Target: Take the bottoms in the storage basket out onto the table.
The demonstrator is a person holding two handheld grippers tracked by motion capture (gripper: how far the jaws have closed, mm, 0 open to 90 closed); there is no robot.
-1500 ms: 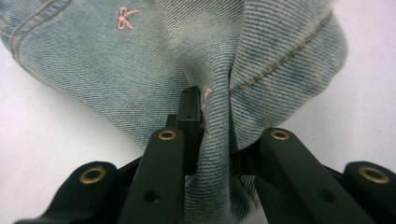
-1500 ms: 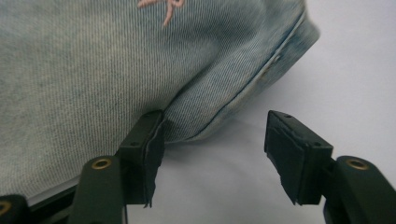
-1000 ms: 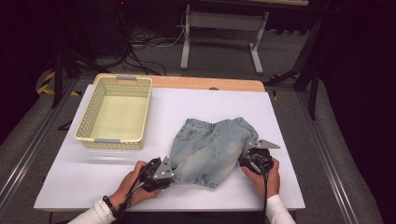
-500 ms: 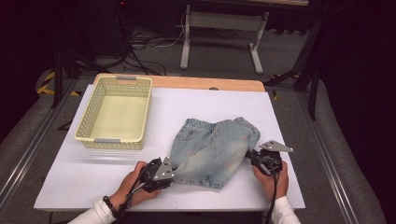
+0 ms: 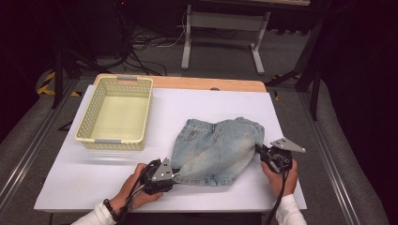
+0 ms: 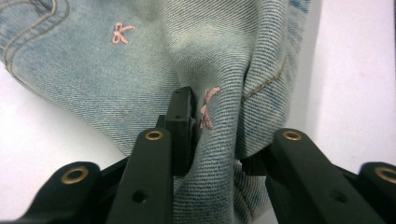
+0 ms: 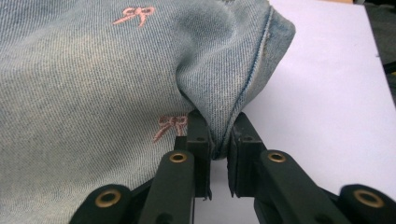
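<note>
A pair of pale denim shorts [image 5: 213, 150] with small pink bows lies on the white table [image 5: 187, 108], pulled flat between both grippers. My left gripper [image 5: 171, 172] is shut on the shorts' near left hem; in the left gripper view the denim [image 6: 140, 60] bunches between the jaws of my left gripper [image 6: 217, 140]. My right gripper [image 5: 262, 152] is shut on the right edge; in the right gripper view a fold of the denim [image 7: 93, 74] is pinched in my right gripper [image 7: 219, 144].
A pale yellow plastic basket [image 5: 87, 132] stands empty at the table's left. A wooden strip [image 5: 206, 83] runs along the far edge. Black stands and cables sit on the floor beyond.
The right gripper has pulled its edge of the shorts outward to the right, stretching the cloth flatter. The left gripper has stayed put.
</note>
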